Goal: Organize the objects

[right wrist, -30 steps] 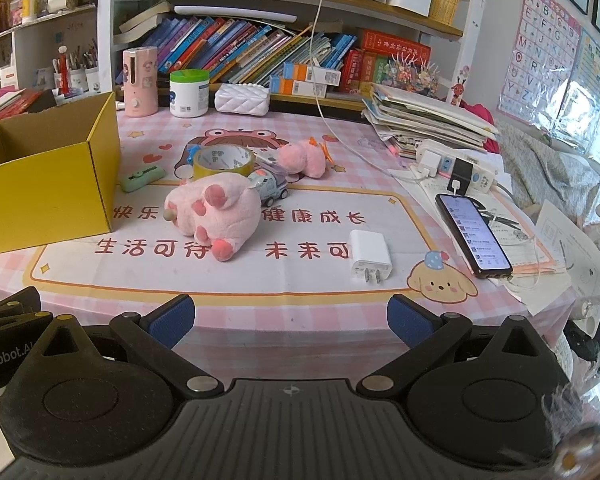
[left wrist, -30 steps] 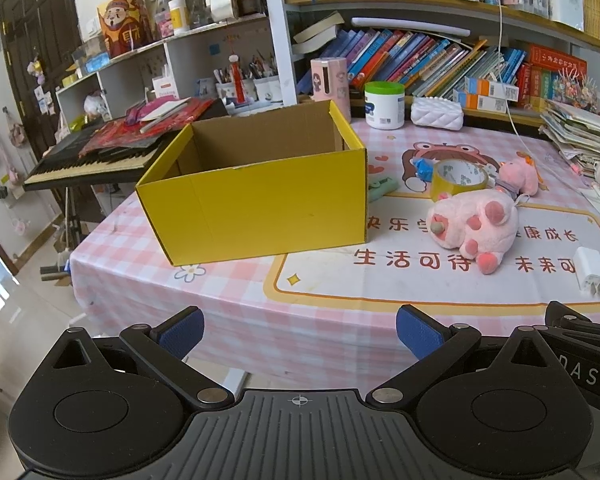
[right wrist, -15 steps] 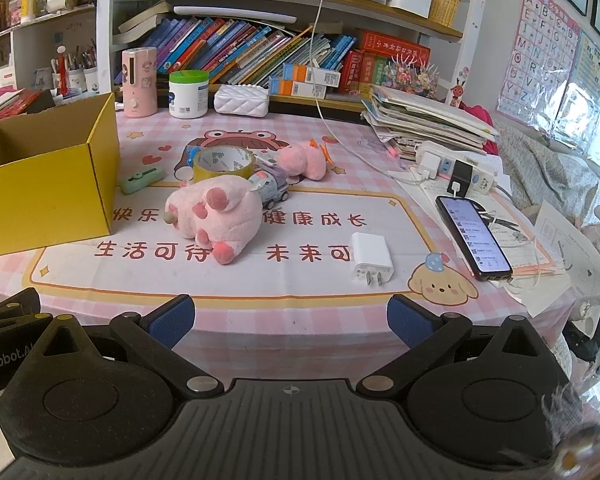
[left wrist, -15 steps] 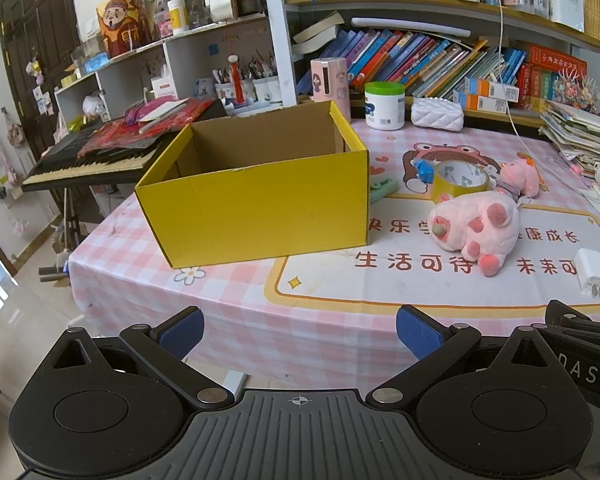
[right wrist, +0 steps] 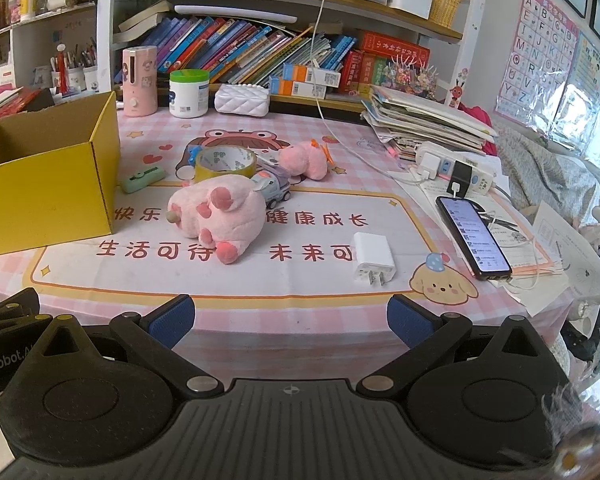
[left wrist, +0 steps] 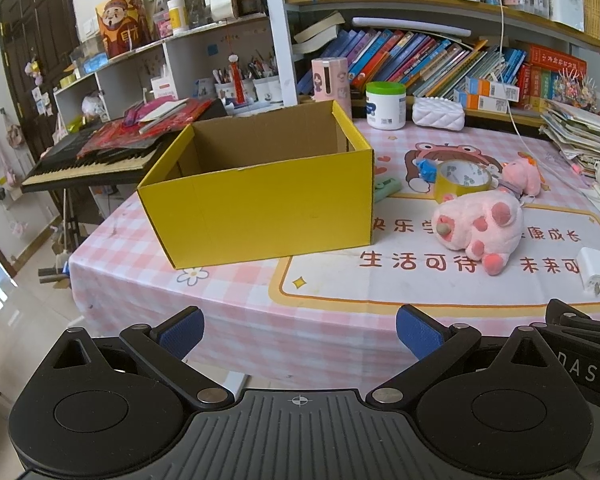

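An open, empty yellow cardboard box [left wrist: 260, 204] stands on the left of the pink checked table [left wrist: 236, 304]; it also shows in the right wrist view [right wrist: 48, 192]. To its right lie a big pink plush [right wrist: 220, 216], a tape roll [right wrist: 225, 164], a small pink plush [right wrist: 302, 160], a toy car [right wrist: 274, 190], a green eraser-like piece [right wrist: 142, 179] and a white charger [right wrist: 373, 261]. My left gripper [left wrist: 300, 330] is open and empty before the table's front edge. My right gripper [right wrist: 290, 318] is open and empty, also before the edge.
A phone [right wrist: 473, 236] on cable, a power strip [right wrist: 456, 166] and stacked papers [right wrist: 424, 120] fill the right side. A pink bottle [right wrist: 140, 80], white jar [right wrist: 189, 94] and white case [right wrist: 242, 98] stand at the back below bookshelves. A keyboard [left wrist: 92, 164] stands left of the table.
Both grippers have drifted slightly; the table objects sit a little lower in both views. Nothing on the table has moved, and both grippers stay open.
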Tool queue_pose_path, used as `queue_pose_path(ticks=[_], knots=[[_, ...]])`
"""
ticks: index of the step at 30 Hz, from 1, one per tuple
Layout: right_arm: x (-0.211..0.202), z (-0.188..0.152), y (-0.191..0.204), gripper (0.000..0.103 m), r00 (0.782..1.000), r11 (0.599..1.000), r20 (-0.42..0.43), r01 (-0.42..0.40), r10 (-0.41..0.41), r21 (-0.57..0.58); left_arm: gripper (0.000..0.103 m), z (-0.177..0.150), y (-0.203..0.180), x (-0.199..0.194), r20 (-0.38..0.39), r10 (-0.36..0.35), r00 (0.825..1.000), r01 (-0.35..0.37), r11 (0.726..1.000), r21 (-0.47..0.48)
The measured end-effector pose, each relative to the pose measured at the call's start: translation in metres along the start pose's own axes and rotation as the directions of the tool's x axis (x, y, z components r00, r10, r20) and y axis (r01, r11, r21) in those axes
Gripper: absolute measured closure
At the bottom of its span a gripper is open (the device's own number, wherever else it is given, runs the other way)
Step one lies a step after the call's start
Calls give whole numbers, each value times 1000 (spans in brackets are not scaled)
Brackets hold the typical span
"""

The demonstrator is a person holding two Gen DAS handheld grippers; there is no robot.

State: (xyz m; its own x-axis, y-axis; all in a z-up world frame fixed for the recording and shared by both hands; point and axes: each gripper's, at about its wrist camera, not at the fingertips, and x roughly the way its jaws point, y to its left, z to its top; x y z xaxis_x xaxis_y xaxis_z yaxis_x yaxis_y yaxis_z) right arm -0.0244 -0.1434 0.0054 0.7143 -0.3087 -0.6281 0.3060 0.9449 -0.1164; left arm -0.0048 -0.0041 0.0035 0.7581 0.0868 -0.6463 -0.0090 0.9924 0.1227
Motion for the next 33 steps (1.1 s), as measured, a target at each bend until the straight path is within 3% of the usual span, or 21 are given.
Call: queue_pose_path(ticks=[13,33], knots=[[1,-1,4,0,1000,1000,-9,17,-17,-8,0,0,11,9,-12,-23,1000,23,1000,-1],[17,5,-8,0,999,1000,-29,27,-27,-16,0,4,-10,20,-13,-37,999,37,999,6]])
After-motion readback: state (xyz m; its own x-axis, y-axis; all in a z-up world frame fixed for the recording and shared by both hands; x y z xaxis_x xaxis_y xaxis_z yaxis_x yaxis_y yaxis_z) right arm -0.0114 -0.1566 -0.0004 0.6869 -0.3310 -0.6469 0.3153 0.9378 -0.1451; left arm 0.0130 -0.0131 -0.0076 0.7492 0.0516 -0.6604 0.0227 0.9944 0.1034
